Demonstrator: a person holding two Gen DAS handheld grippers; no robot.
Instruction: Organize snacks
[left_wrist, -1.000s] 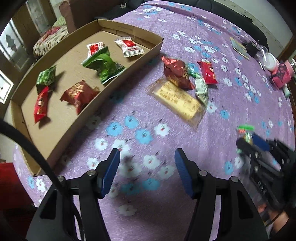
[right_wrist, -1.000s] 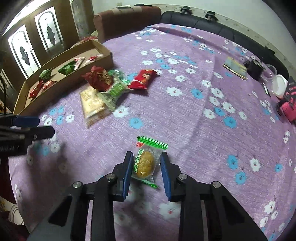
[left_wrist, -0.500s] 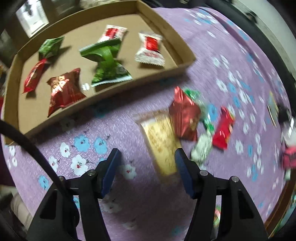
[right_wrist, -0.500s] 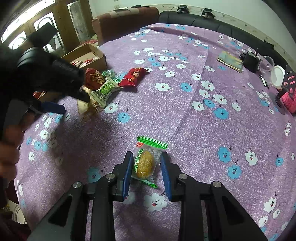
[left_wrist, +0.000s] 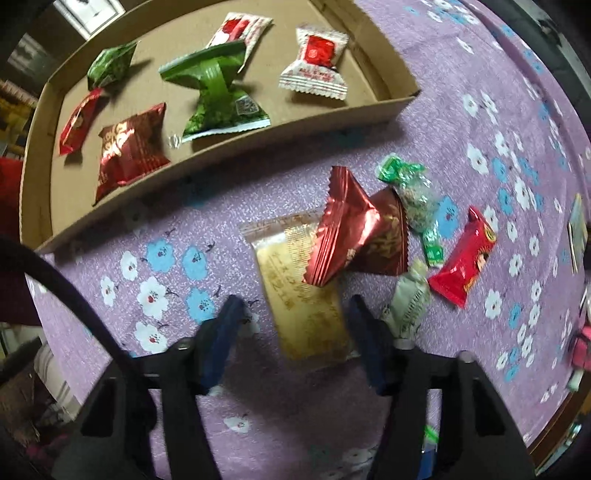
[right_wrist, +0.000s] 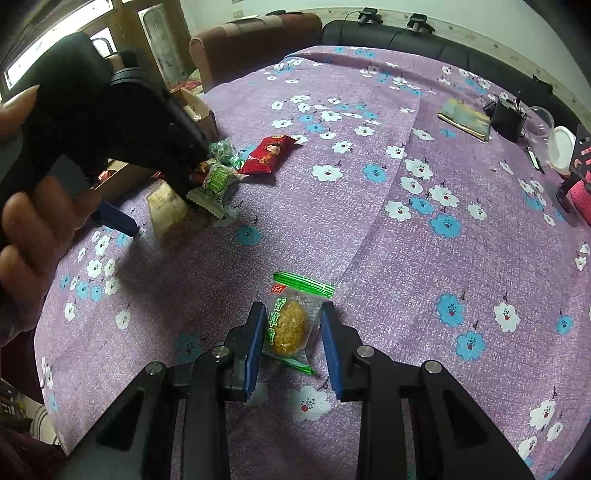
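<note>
My left gripper (left_wrist: 291, 325) points down at the purple flowered cloth (left_wrist: 461, 92), its jaws closing around the near end of a flat yellow packet (left_wrist: 303, 302) that lies between them; the pads do not yet press it. Just ahead, a dark red wrapper (left_wrist: 347, 225) overlaps the packet's far end, and the cardboard tray (left_wrist: 391, 110) lies beyond. My right gripper (right_wrist: 293, 341) holds its jaws narrow, pinching a clear cake packet with green trim (right_wrist: 291, 321).
</note>
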